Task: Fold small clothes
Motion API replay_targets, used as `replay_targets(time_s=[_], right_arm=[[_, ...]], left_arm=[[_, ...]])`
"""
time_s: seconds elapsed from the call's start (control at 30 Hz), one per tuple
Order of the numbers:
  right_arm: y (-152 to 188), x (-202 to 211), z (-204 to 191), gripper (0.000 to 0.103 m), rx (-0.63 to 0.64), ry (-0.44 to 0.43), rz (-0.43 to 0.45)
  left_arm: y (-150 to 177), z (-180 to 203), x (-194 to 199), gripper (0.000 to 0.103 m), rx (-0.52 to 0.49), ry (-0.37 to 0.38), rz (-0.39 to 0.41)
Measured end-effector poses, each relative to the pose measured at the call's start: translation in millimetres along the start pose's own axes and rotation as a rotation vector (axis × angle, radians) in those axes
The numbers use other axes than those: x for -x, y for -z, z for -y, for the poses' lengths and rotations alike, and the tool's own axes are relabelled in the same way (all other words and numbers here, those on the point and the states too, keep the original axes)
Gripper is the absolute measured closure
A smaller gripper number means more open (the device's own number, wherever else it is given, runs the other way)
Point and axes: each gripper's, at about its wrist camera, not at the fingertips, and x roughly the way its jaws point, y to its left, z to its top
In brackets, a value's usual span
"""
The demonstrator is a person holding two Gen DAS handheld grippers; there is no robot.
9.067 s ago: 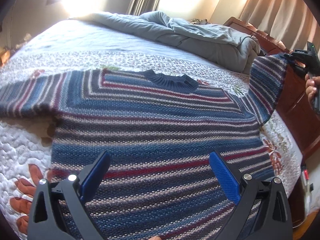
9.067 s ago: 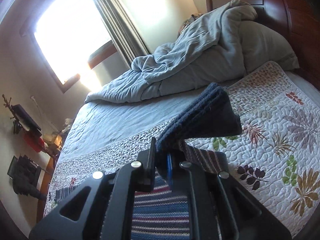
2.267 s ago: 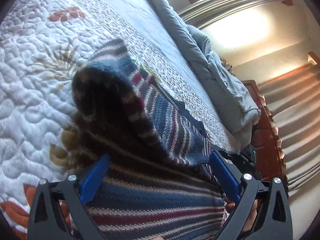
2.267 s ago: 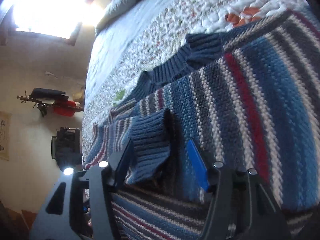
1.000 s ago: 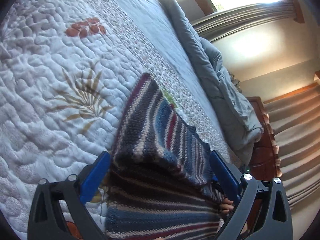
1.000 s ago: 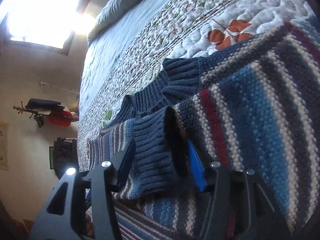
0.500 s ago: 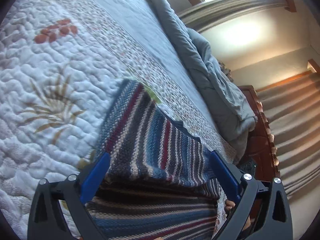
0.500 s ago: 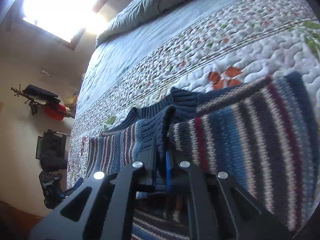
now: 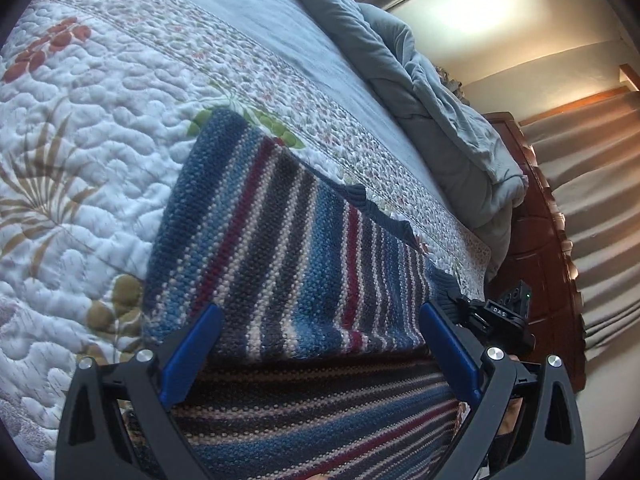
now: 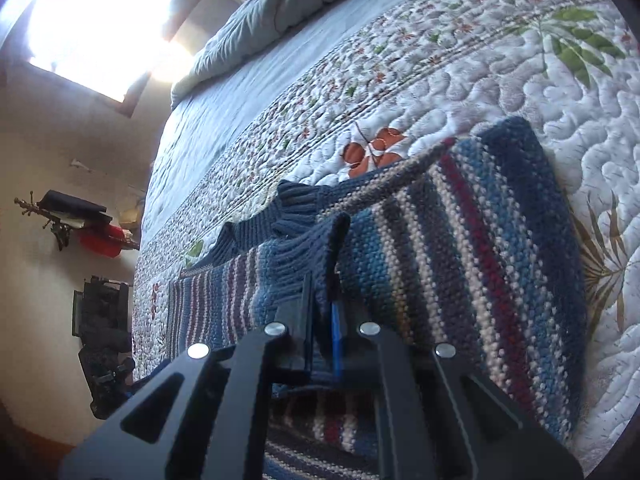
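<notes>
left gripper [image 9: 316,344]: jaws wide, holding nothing, over the blue, grey and maroon striped knitted sweater [image 9: 280,248] on the white floral quilted bedspread [image 9: 80,128] | right gripper [image 10: 320,312]: jaws just closed, pinching the navy ribbed cuff [image 10: 316,248] | sleeve gripped, likely ready to fold across the body
</notes>
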Motion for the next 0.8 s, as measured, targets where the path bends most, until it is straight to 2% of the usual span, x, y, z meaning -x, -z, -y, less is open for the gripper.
replay_targets(time_s=[0.13, 0.27, 0.33, 0.43, 0.63, 0.67, 0.7, 0.73, 0.8], right_arm=[[3.5, 0.5, 11.0, 0.097, -0.015, 0.015, -0.002], [8.8, -8.3, 22.5, 0.095, -0.031, 0.041, -0.042], [6.4, -1.3, 26.7, 0.088, -0.059, 0.029, -0.026], [-1.5, 5.8, 26.1, 0.08, -0.054, 0.059, 0.009], [-12.2, -9.3, 17.8, 0.072, -0.026, 0.078, -0.012], [-12.4, -11.0, 15.4, 0.075, -0.017, 0.084, -0.013], [-12.4, -12.1, 12.5, 0.091, 0.0, 0.096, -0.009], [-12.2, -12.7, 10.1, 0.096, 0.019, 0.113, -0.006], [-12.5, -11.2, 9.2, 0.097, 0.045, 0.152, 0.019]], left_arm=[[1.6, 2.0, -3.9, 0.004, -0.016, -0.007, -0.014], [1.4, -2.9, -10.1, 0.004, -0.006, -0.024, -0.028], [2.3, -2.0, -11.7, 0.004, -0.014, -0.035, -0.03], [4.8, 3.9, -13.3, 0.004, -0.051, -0.067, -0.034], [10.7, 7.5, -18.1, 0.004, -0.097, -0.108, -0.032], [11.6, 7.6, -18.1, 0.004, -0.103, -0.112, -0.03], [12.9, 8.3, -18.3, 0.004, -0.115, -0.119, -0.026], [14.2, 9.2, -18.6, 0.004, -0.127, -0.127, -0.025], [18.3, 12.6, -19.7, 0.004, -0.166, -0.155, -0.019]])
